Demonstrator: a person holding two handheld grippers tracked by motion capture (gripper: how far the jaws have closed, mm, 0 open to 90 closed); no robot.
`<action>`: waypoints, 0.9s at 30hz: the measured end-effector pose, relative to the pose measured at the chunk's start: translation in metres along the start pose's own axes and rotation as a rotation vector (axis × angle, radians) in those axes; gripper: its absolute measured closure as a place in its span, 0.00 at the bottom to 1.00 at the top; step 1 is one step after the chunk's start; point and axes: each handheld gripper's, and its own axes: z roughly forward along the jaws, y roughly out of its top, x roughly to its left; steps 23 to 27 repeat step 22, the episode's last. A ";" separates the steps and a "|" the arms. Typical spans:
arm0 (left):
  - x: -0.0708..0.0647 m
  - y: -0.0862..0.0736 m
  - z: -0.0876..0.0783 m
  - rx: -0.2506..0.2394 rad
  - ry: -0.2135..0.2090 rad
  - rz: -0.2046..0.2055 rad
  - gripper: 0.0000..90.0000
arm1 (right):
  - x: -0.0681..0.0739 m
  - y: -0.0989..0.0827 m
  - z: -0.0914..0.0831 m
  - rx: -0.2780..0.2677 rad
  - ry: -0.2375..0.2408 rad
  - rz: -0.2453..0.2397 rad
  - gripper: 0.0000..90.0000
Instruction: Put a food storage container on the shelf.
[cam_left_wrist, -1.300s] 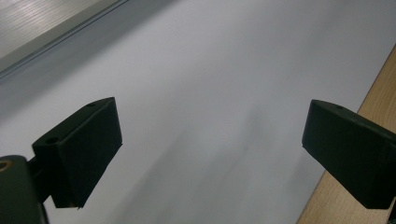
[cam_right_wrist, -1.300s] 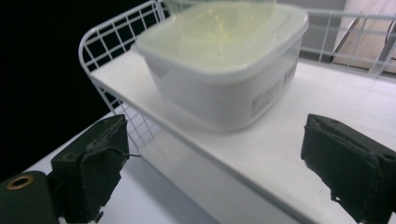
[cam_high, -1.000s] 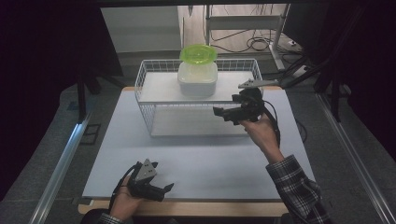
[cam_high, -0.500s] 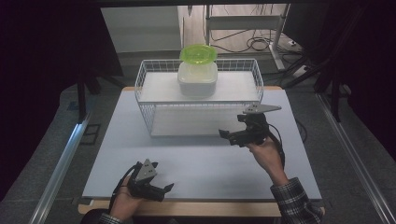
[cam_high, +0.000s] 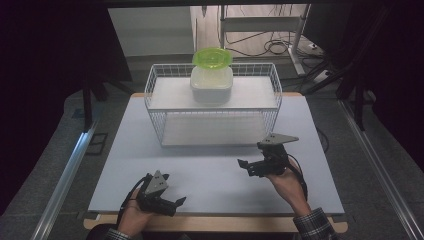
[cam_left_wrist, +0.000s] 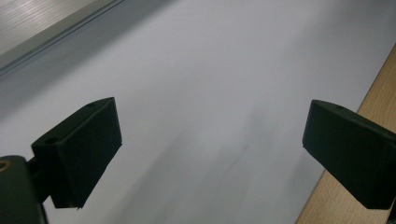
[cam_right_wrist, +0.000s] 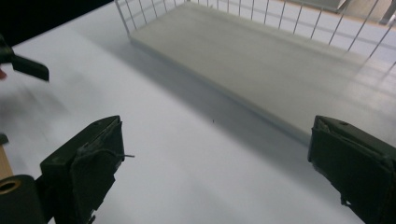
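Note:
A translucent white container (cam_high: 211, 83) with a bright green lid (cam_high: 212, 56) stands on the upper shelf of a white wire rack (cam_high: 159, 82) at the back of the table. My left gripper (cam_high: 176, 202) rests low near the table's front edge, open, with nothing between its jaws (cam_left_wrist: 205, 154). My right gripper (cam_high: 248, 167) hovers in front of the rack's right half, also open and empty. In the right gripper view the jaws frame the rack's lower shelf (cam_right_wrist: 261, 60), and the tip of my left gripper (cam_right_wrist: 28, 65) shows at the far left.
A white board (cam_high: 215, 175) covers the table, with a wooden strip (cam_left_wrist: 373, 93) along its front edge. Metal rails (cam_high: 65, 170) run along both sides on the floor. Cables and a metal stand (cam_high: 260, 30) lie behind the table.
My right gripper has come down and back from the rack's right end toward the table's front. The left gripper has stayed where it was.

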 end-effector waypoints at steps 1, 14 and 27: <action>0.000 0.000 0.000 0.000 0.000 -0.001 0.05 | 0.001 -0.004 0.001 0.007 0.000 0.001 0.04; 0.001 -0.002 0.002 0.016 0.009 0.007 0.04 | 0.007 -0.058 0.007 0.131 -0.008 -0.019 0.03; 0.002 -0.002 0.003 0.026 0.007 0.002 0.04 | 0.013 -0.068 0.014 0.192 -0.022 -0.063 0.03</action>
